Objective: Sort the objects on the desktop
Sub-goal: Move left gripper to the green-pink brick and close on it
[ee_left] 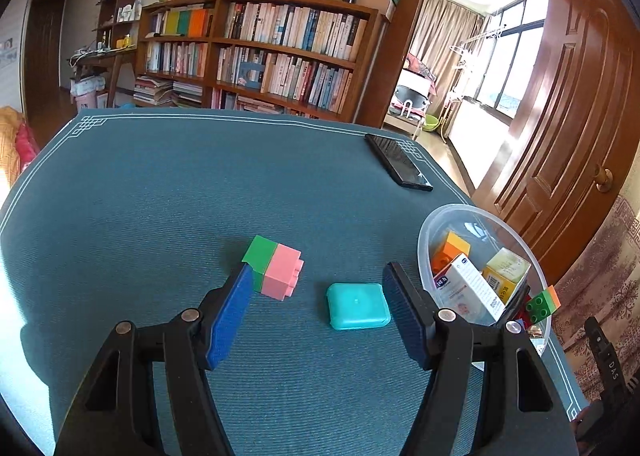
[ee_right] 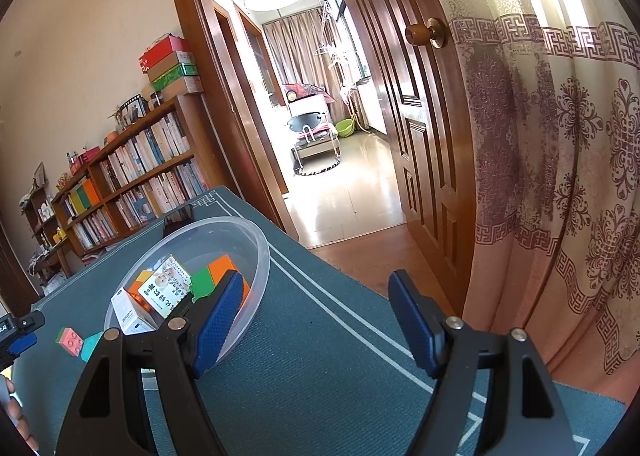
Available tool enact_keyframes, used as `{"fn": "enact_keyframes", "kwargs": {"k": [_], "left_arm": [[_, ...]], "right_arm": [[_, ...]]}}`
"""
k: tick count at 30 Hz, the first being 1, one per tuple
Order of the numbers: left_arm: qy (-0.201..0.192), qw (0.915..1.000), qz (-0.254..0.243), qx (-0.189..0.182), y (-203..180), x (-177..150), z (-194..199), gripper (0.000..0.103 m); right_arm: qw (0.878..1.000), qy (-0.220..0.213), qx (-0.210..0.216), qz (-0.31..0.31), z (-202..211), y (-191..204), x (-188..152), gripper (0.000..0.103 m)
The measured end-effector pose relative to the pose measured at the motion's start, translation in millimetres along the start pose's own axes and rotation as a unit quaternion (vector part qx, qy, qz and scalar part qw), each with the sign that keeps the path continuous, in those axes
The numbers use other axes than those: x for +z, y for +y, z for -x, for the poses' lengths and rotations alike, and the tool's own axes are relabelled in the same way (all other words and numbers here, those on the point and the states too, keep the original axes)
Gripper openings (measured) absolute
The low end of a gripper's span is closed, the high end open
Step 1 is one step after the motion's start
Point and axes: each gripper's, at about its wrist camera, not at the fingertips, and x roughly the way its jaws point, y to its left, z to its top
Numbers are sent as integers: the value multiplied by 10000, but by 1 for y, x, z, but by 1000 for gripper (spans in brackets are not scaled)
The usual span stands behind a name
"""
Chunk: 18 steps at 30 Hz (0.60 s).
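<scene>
My left gripper [ee_left: 319,270] hovers open, low over the teal mat [ee_left: 160,215]. A pink-and-green toy block [ee_left: 276,270] lies just beyond its left fingertip. A flat teal case [ee_left: 358,306] lies between the fingers [ee_left: 404,316], close to the right one, and neither pad touches it. To the right stands a clear plastic bowl [ee_left: 460,211] holding small cartons and an orange block; a green-and-orange block [ee_left: 542,302] rests at its near rim. My right gripper [ee_right: 316,316] is open and empty beside the bowl [ee_right: 264,256], its left finger in front of the green-and-orange block [ee_right: 212,276].
A black phone [ee_left: 400,163] lies at the mat's far right corner. The table's right edge runs close behind the bowl, with a patterned curtain [ee_right: 560,175] and an open wooden door [ee_right: 420,135] beyond. A bookshelf [ee_left: 260,51] stands behind the table.
</scene>
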Motion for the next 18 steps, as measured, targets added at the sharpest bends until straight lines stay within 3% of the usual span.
{"fn": "enact_keyframes", "kwargs": {"k": [8,18], "left_arm": [[115,9987,-293,400,12,-1,-18,70],[384,9965,-499,558,13,-4,-49,70]], "right_arm": [[10000,64,-64,41,-3,1,0,79],[9998,49,21,165,1,6,-1,79]]}}
